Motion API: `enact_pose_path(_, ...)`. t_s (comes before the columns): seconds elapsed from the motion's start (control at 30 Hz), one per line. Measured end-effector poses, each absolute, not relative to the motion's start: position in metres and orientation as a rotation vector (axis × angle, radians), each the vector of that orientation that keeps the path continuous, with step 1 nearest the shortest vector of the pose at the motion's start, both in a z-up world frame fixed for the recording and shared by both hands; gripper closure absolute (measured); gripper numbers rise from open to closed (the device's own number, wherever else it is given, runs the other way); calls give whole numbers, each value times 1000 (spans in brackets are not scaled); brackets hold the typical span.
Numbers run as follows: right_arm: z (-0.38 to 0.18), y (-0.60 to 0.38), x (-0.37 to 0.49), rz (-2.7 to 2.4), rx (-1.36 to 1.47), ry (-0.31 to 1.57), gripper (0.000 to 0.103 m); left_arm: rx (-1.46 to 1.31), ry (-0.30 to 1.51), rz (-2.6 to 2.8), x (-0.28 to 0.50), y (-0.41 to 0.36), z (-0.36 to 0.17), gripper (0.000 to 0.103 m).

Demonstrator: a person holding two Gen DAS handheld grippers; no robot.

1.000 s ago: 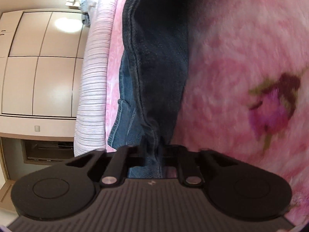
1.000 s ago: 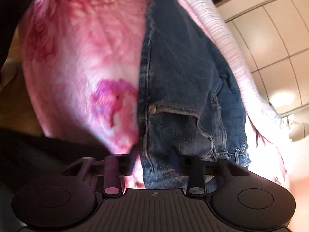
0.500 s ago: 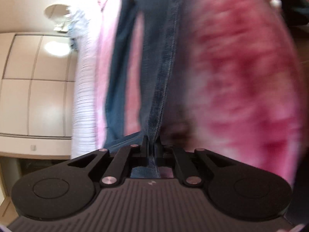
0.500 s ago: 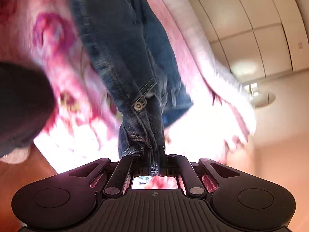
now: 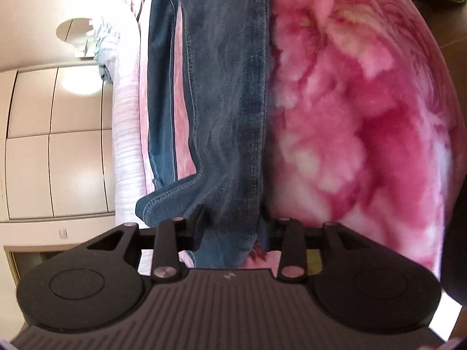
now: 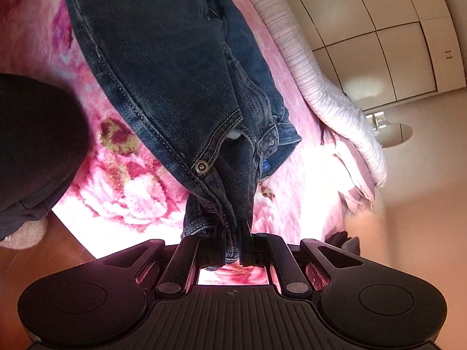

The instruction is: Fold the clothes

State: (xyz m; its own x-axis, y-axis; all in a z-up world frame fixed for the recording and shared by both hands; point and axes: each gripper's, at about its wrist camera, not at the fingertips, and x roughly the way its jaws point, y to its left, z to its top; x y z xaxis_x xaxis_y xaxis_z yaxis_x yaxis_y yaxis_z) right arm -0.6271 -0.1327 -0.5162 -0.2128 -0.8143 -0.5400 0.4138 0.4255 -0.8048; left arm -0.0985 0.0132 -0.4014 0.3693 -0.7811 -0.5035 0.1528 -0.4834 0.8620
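A pair of dark blue jeans (image 5: 227,110) lies stretched over a pink flowered fleece blanket (image 5: 350,134). In the left wrist view my left gripper (image 5: 230,227) stands open, its fingers apart on either side of a jeans leg that passes between them. In the right wrist view my right gripper (image 6: 232,242) is shut on the jeans (image 6: 163,67) at the waistband, near a pocket rivet. The denim hangs bunched from its jaws over the blanket (image 6: 140,192).
A striped pink-white duvet (image 5: 127,134) lies rolled along the bed's far side, and it also shows in the right wrist view (image 6: 327,93). Cream wardrobe doors (image 5: 55,145) stand beyond. A dark garment (image 6: 32,145) lies at the bed's edge above the wooden floor (image 6: 58,253).
My left gripper was shut on the jeans leg half a second ago and has now opened. My right gripper closed on the waistband and stays shut on it.
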Motion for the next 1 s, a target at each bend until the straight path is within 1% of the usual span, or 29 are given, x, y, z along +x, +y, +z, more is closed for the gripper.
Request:
enact_pose_path(0.07, -518, -137, -629, -1192, -393, 1366, 98, 1681, -528, -1269, -98, 4, -400, 88)
enact_pose_path(0.17, -513, -140, -637, -1211, -448, 1371, 99, 1696, -519, -1223, -110, 3, -390, 91)
enact_pose_path(0.3, -503, -154, -663, -1276, -486, 1401, 99, 1690, -490, -1307, -154, 18, -371, 91)
enact_pose_path(0.37, -508, -164, -676, -1287, -442, 1426, 98, 1727, -463, -1333, -168, 27, -377, 86)
enact_pose_path(0.43, -516, -169, -679, -1266, -400, 1446, 98, 1744, -442, -1338, -165, 31, -385, 83)
enact_pose_path(0.5, -522, -165, -677, -1259, -411, 1455, 97, 1754, -444, -1329, -155, 35, -387, 81)
enact_pose_path(0.53, -523, -161, -677, -1262, -425, 1452, 95, 1762, -446, -1318, -150, 38, -386, 77)
enact_pose_path(0.57, -524, -156, -679, -1266, -432, 1443, 88, 1766, -423, -1305, -145, 45, -385, 74)
enact_pose_path(0.6, -523, -152, -682, -1272, -424, 1429, 82, 1764, -380, -1301, -138, 54, -379, 73)
enact_pose_path(0.63, -521, -148, -685, -1278, -405, 1411, 71, 1753, -339, -1293, -128, 58, -373, 72)
enact_pose_path(0.67, -518, -145, -687, -1286, -389, 1397, 65, 1744, -314, -1270, -117, 64, -367, 72)
enact_pose_path(0.7, -515, -143, -688, -1297, -376, 1390, 64, 1744, -295, -1242, -106, 64, -360, 72)
enact_pose_path(0.77, -510, -141, -684, -1341, -334, 1417, 58, 1743, -277, -1183, -86, 63, -347, 68)
enact_pose_path(0.8, -508, -140, -686, -1364, -293, 1433, 58, 1726, -281, -1154, -78, 57, -339, 67)
enact_pose_path(0.87, -504, -139, -696, -1410, -175, 1419, 57, 1677, -284, -1108, -63, 43, -324, 63)
enact_pose_path(0.93, -492, -137, -705, -1475, -107, 1353, 57, 1607, -256, -1102, -51, 21, -311, 61)
enact_pose_path(1.0, -468, -143, -708, -1533, -63, 1235, 57, 1567, -259, -1124, -46, -4, -300, 58)
